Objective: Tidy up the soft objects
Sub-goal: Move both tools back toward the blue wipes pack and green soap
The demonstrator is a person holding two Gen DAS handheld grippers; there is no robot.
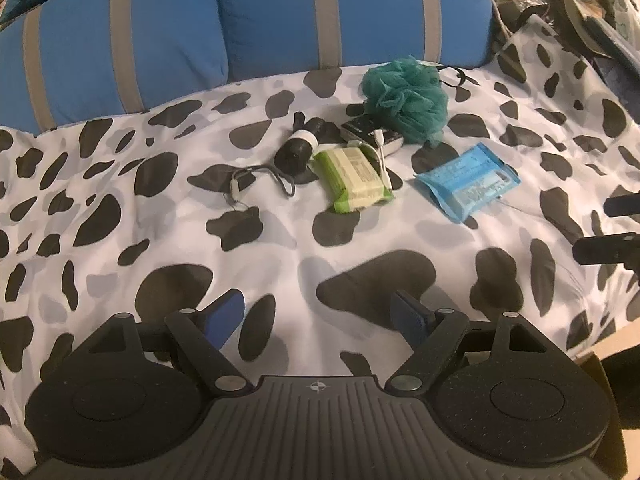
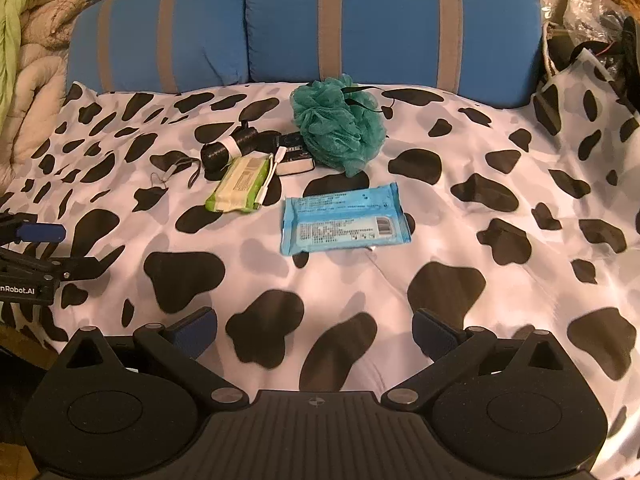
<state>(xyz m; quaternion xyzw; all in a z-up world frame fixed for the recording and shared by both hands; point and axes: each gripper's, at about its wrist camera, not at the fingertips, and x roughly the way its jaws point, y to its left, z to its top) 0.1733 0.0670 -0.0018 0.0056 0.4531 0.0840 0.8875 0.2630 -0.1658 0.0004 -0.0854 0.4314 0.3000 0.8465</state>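
Observation:
On the cow-print bedspread (image 1: 280, 248) lie a teal mesh bath sponge (image 1: 406, 98) (image 2: 340, 124), a blue wipes pack (image 1: 468, 186) (image 2: 344, 220), a green wipes pack (image 1: 354, 178) (image 2: 240, 186), a black roll with a white band (image 1: 300, 148) (image 2: 228, 146) and a dark box with a white cable (image 1: 374, 134) (image 2: 294, 156). My left gripper (image 1: 320, 316) is open and empty, near the bed's front edge. My right gripper (image 2: 316, 332) is open and empty, in front of the blue pack.
Blue pillows with grey stripes (image 1: 280, 16) (image 2: 360, 20) stand along the back. A grey cord with a clip (image 1: 248, 188) lies left of the roll. Clutter and a bag (image 2: 592, 40) sit at the back right. A green and beige quilt (image 2: 28, 40) is at the left.

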